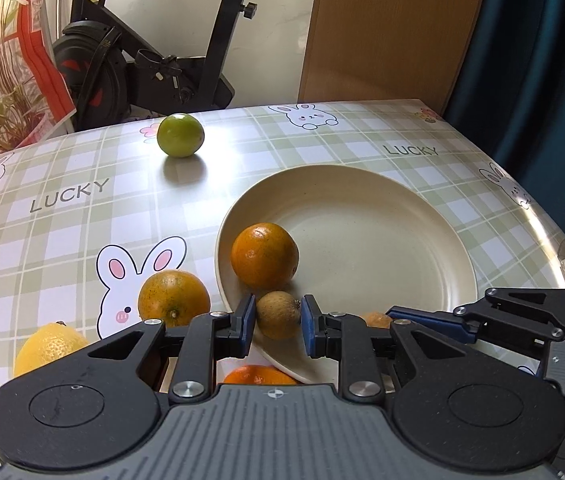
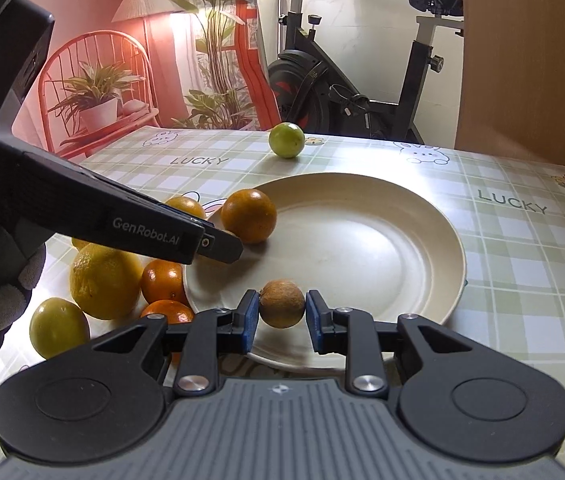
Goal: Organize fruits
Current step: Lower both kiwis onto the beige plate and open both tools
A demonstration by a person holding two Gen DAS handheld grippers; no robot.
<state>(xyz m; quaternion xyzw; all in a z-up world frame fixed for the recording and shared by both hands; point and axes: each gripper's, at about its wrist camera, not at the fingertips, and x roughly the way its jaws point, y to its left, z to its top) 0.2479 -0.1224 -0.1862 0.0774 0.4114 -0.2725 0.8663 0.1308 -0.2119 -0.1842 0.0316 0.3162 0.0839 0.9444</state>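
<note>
A cream plate (image 1: 382,248) (image 2: 362,248) lies on the checked tablecloth with one orange (image 1: 264,256) (image 2: 248,216) on its left side. My left gripper (image 1: 278,316) is shut on a small brown fruit (image 1: 278,314) over the plate's near-left rim. My right gripper (image 2: 282,309) is shut on another small brown fruit (image 2: 282,309) over the plate's near rim; it shows in the left wrist view (image 1: 482,316) at the right. Loose oranges (image 1: 173,298) (image 2: 162,280), a yellow lemon (image 1: 48,346) (image 2: 104,280) and a green fruit (image 2: 58,326) lie left of the plate.
A green lime (image 1: 180,135) (image 2: 286,140) sits alone near the table's far edge. An exercise bike (image 1: 142,68) and a wooden panel (image 1: 386,28) stand behind the table. The table's right edge (image 1: 542,216) is close to the plate.
</note>
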